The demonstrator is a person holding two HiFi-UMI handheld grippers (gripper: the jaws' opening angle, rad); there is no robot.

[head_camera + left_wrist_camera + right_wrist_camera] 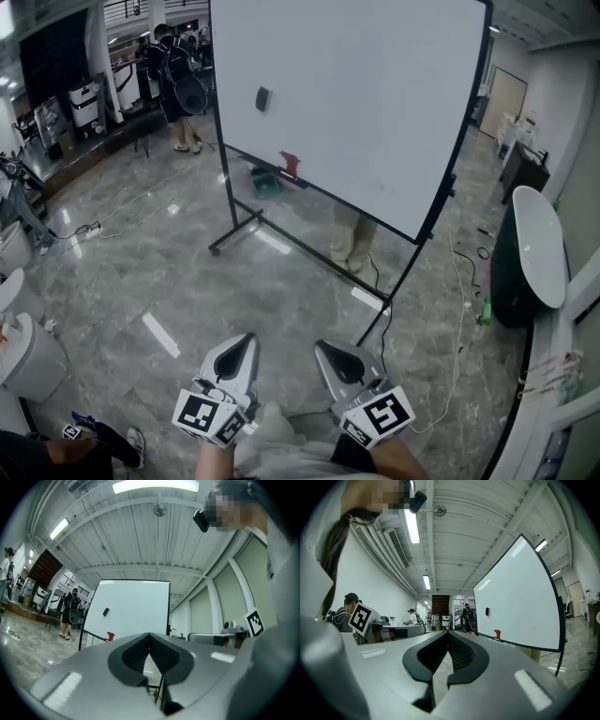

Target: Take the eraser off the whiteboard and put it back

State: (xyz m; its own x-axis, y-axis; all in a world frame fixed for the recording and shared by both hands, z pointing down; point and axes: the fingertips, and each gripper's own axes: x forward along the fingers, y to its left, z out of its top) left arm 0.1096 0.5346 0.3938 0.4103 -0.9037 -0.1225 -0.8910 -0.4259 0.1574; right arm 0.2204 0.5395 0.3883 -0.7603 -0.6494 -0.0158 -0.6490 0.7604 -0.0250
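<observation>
The whiteboard stands on a black frame with wheels, on a shiny grey stone floor; it leans back a bit. The eraser is a small dark block; it sticks to the white face of the board, up on the left part, with bare board all around it. Lower down, on the ledge at the bottom edge of the board, sits a small red thing; it may be a clip or a holder, but it is too small to tell.

Both grippers are low and near the person, well apart from the board and the eraser. The left gripper has its two fingers pressed together at the tips, with nothing between them; the right gripper looks the same, tips touching and nothing held. They sit side by side, near each other, and both point toward the board. Each has a cube with black and white squares at its back end.

Behind the board you can see someone's legs under the bottom edge; far off on the left stands a person in dark clothes. A thin cable lies on the floor to the right of the board.
</observation>
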